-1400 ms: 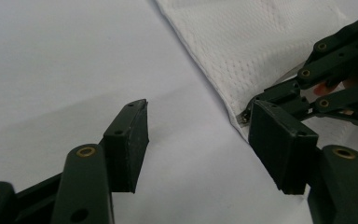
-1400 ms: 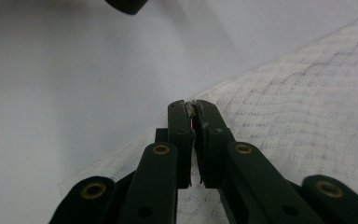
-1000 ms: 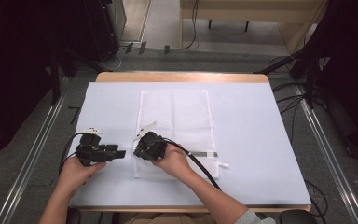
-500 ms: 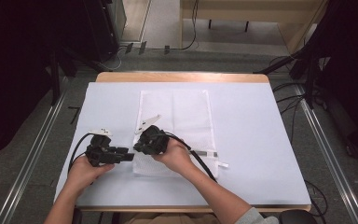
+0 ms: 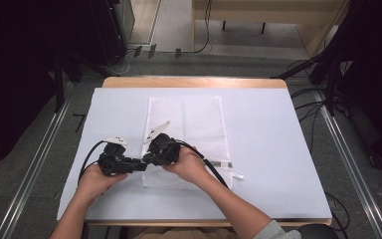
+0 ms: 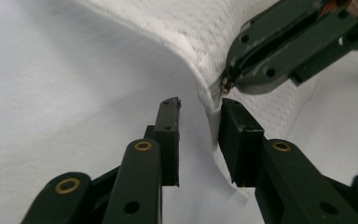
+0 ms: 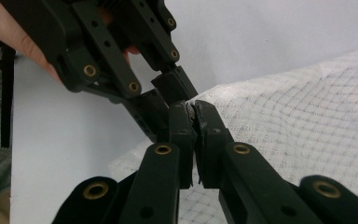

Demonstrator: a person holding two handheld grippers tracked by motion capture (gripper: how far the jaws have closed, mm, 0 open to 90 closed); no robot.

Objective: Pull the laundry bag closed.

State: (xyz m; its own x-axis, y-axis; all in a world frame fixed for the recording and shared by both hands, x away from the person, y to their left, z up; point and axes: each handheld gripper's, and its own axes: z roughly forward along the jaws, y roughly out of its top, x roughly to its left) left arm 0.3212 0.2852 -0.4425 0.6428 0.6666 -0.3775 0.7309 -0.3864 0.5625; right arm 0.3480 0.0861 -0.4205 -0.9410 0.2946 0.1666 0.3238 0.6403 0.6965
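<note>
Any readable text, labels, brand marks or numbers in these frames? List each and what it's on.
None readable.
White mesh bag: no print visible.
Left hand-held gripper: plain black jaws with brass rivets, no markings.
Right hand-held gripper: no markings either.
Table cover: plain, unmarked.

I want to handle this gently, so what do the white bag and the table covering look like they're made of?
The white mesh bag looks like soft woven netting: the right gripper view shows a fine open grid and it drapes where pinched. The table covering looks like a smooth, matte white sheet, possibly cloth or paper; the look leaves that open.
</note>
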